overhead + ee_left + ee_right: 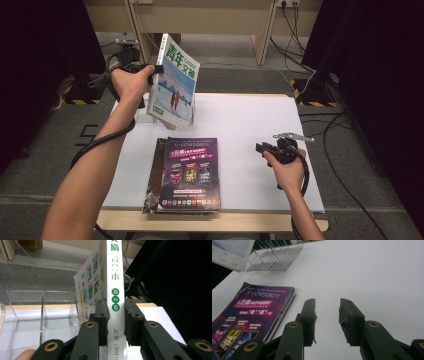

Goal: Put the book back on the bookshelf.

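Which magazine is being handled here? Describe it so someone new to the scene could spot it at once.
Start at the white table and look to its far left corner, where a clear rack stands. Above it, the left claw grips the spine of a white magazine held upright. Its snowy cover with green characters separates it from the dark purple magazines lying flat near the front edge.

**What the views are keeping back**

The book (113,277) is running off the top edge in the left gripper view, its spine lettering cut short. In the high view it is covering most of the clear rack (141,116). The lower magazine (152,175) is hiding beneath the purple magazine (191,172), its cover unreadable.
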